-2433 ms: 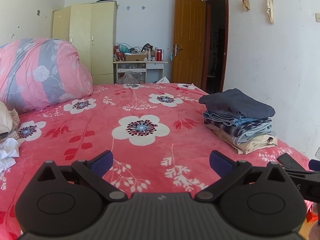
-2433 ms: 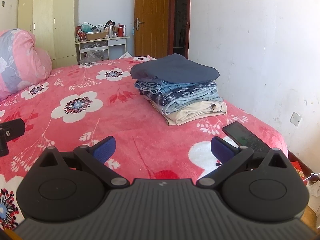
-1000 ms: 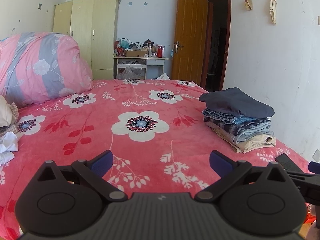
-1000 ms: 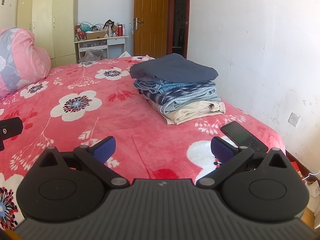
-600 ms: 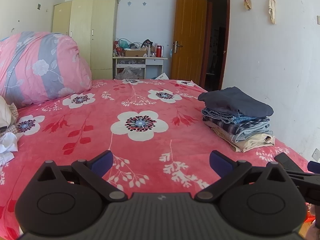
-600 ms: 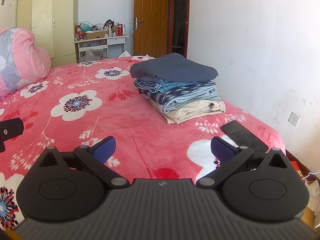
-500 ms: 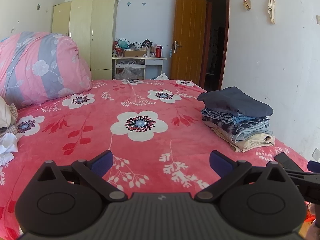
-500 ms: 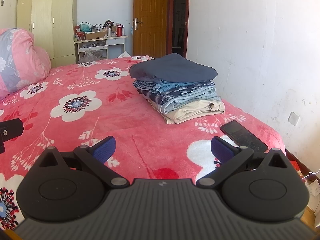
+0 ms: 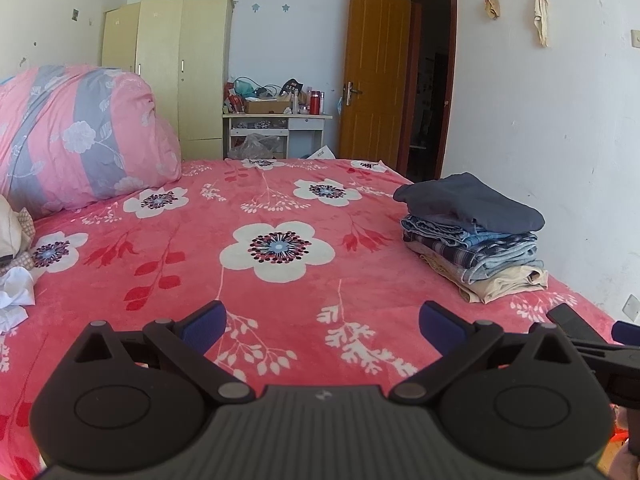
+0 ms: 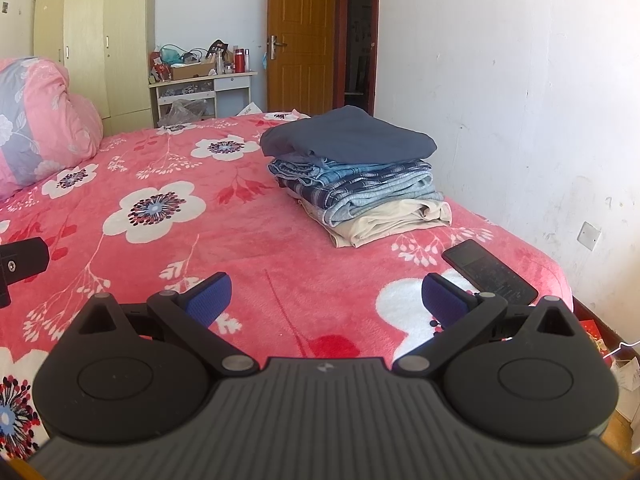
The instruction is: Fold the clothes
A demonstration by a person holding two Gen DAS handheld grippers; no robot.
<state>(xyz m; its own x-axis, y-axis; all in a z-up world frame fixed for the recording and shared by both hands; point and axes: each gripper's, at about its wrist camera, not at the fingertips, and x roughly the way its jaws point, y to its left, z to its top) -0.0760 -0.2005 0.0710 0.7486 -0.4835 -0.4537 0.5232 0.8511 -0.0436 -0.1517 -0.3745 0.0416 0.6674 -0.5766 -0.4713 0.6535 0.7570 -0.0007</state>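
Note:
A stack of folded clothes [image 9: 476, 236] [image 10: 356, 176] sits on the right side of the red floral bedspread [image 9: 280, 280] [image 10: 160, 216], dark blue piece on top, denim and plaid in the middle, beige at the bottom. Unfolded white and beige garments [image 9: 12, 280] lie at the bed's left edge. My left gripper [image 9: 322, 326] hovers open over the near part of the bed, nothing between its fingers. My right gripper [image 10: 326, 298] is open too, near the stack's front, empty.
A black phone [image 10: 488, 272] lies on the bed near the right edge by the white wall. A rolled pink and grey quilt [image 9: 76, 136] fills the far left. Wardrobe [image 9: 176, 76], cluttered desk [image 9: 276, 120] and open door [image 9: 376, 76] stand beyond the bed.
Both views have drifted only slightly; the left view shifted a touch. Both grippers stay open and empty, and the stack has not moved.

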